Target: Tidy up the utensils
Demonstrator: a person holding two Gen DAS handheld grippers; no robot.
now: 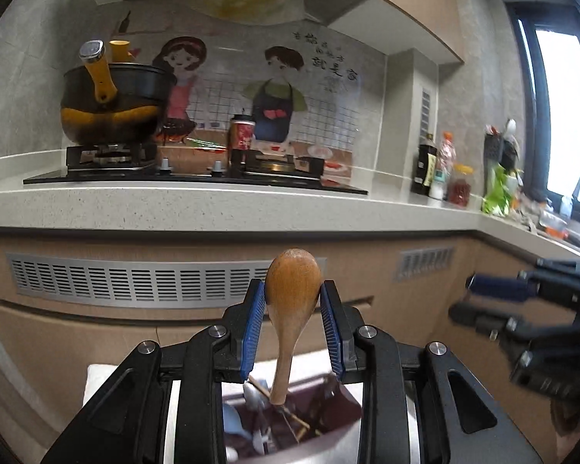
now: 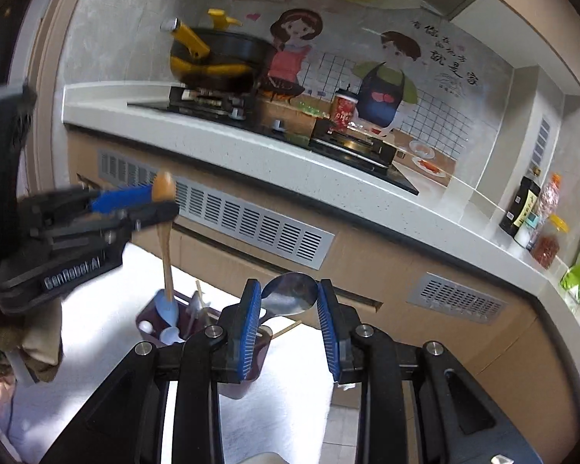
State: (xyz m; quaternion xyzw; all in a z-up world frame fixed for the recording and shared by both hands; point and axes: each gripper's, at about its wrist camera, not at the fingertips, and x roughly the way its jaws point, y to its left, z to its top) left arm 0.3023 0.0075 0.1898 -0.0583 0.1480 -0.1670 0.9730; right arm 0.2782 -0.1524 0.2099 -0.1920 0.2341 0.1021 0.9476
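Utensils: mid-sort, two lifted out, several left in the holder. Left tongs [image 1: 293, 309] clamped on a wooden spoon [image 1: 292, 301] by the bowl, bowl up at 12 o'clock, handle hanging toward 6 o'clock above the dark purple holder [image 2: 150, 319]. Handle tip just over the holder's mouth, so barely clear, judged not yet carried anywhere. In the holder: a pale blue spoon [image 2: 167, 307], small white spoons [image 2: 170, 334], thin chopsticks [image 2: 286, 328] poking out toward 3 o'clock; exact count impossible to tell. Holder standing on a white tabletop [image 2: 96, 309] below the kitchen counter. Right tongs [image 2: 289, 323] closed narrow on a metal spoon [image 2: 290, 294], bowl up, handle hidden behind the pads. No separate sorted pile or second container visible, so destination unknown. Judged early to midway: both spoons to be set down, remainder to be pulled.
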